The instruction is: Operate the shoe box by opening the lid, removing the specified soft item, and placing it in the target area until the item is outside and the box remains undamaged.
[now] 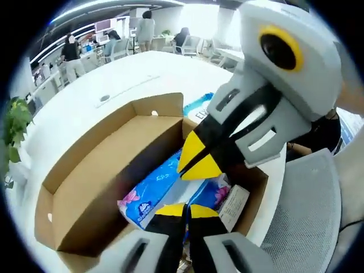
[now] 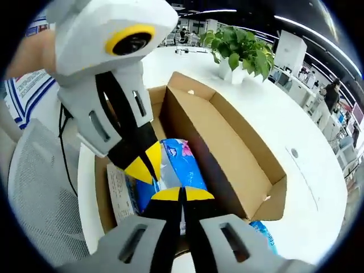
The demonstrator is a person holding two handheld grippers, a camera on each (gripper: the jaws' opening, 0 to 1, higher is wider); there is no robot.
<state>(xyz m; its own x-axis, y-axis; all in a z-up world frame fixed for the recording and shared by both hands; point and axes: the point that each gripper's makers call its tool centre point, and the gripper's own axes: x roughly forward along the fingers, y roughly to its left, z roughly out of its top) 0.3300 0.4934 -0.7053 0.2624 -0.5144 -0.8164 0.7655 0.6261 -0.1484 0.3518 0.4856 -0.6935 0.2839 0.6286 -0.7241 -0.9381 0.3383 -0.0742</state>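
The brown cardboard shoe box [image 1: 102,182] [image 2: 227,148] stands on a white table with its lid folded back. Inside lies a soft blue tissue pack [image 1: 149,196] [image 2: 183,162] in printed plastic. In the left gripper view my left gripper [image 1: 186,210] has its yellow-tipped jaws closed at the pack's near edge. It also shows in the right gripper view, coming from the upper left [image 2: 145,164]. My right gripper [image 2: 182,195] is shut on the pack's opposite edge, and reaches down from the upper right [image 1: 195,161] in the left gripper view. Both pinch the wrapper.
A white leaflet [image 1: 233,206] [image 2: 118,193] lies in the box beside the pack. Another blue pack [image 1: 199,105] [image 2: 263,232] sits on the table outside the box. A potted plant [image 2: 242,54] stands further off. A grey mesh chair [image 1: 310,216] is close by. People stand in the office behind.
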